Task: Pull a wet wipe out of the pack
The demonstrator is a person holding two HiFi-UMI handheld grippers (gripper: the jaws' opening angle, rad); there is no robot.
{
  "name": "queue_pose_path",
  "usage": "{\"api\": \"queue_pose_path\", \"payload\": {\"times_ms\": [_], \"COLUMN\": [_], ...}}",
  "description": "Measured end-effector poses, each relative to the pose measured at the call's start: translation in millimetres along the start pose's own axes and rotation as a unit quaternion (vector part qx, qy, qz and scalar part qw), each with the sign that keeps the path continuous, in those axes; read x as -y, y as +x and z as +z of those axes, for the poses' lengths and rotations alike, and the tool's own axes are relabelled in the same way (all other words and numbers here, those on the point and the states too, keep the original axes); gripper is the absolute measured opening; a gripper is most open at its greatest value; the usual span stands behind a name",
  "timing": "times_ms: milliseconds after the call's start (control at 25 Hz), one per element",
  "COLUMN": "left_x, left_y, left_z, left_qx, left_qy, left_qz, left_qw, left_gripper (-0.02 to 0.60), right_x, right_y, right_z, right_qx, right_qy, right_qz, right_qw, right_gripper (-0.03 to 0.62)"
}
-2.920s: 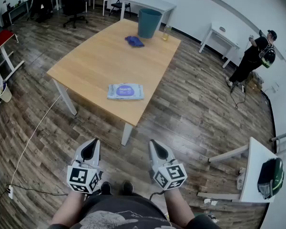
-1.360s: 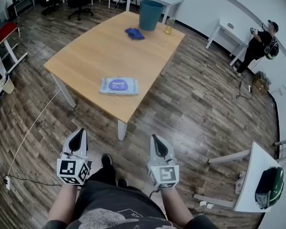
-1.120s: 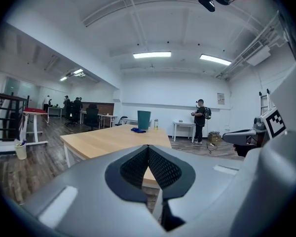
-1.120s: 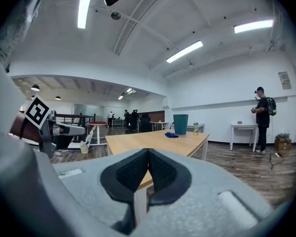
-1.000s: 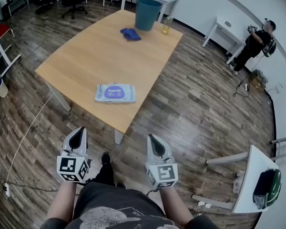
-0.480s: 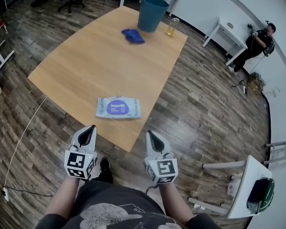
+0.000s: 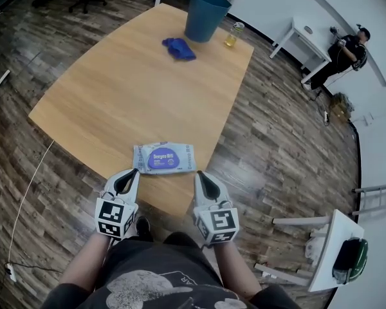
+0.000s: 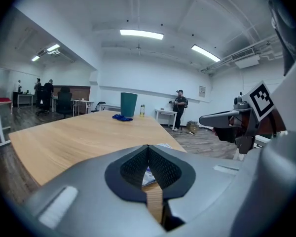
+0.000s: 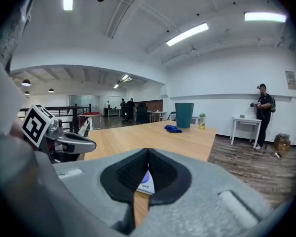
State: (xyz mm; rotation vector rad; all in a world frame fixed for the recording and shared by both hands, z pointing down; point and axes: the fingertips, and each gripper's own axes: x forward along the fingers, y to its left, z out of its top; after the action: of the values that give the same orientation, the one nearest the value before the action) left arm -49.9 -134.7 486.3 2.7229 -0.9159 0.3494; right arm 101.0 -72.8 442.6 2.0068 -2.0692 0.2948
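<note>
Through each gripper's own view, only a thin sliver of the wet wipe pack (image 8: 147, 177) (image 9: 146, 181) is showing. It is peeking through the notch below the jaws, and the grey jaw housings are blocking the rest. From above, the print on its label is coming out too small to read, and I am not able to tell whether its flap is lifted or sealed. The person's legs are disappearing under their own torso.

The wet wipe pack (image 7: 164, 158) is lying flat near the near edge of the wooden table (image 7: 116, 89), with its long side running across. It is looking pale blue-white, soft-sided, with a purple oval label on top.

The left gripper (image 7: 134, 171) (image 8: 148, 154) and the right gripper (image 7: 199, 174) (image 9: 148, 154) are both sitting clenched on nothing. Their tips are pointing at the pack from just beside its near corners, and no view is showing contact. A teal bin (image 7: 206, 15), a blue cloth (image 7: 178, 49) and a small bottle (image 7: 233, 34) are standing at the table's far end.
</note>
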Motion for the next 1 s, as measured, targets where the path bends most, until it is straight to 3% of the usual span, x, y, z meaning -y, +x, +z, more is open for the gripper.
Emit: {"api": "queue_pose_path", "payload": {"times_ms": [280,600,1000], "left_x": [2,-12,-14], "left_y": [27,43,63], "left_z": [-16,-37,-71], "left_qx": [-0.026,-0.073,-0.143], "left_qy": [-0.008,-0.007,-0.032], "left_qz": [-0.017,0.026,0.037], "left_qw": [0.9995,0.997,0.9885], "left_gripper": [0.018,0.018,0.018], "right_x": [6,18,16], "right_y": [14,47,82], "right_z": [-5,-12,-29], "right_qx": [-0.019,-0.037,-0.067], "right_qy": [0.001,-0.001,-0.006], "right_qz": [0.004,0.047,0.105], "right_qw": [1.0,0.998,0.992], "right_gripper": [-0.011,-0.01,-0.01]}}
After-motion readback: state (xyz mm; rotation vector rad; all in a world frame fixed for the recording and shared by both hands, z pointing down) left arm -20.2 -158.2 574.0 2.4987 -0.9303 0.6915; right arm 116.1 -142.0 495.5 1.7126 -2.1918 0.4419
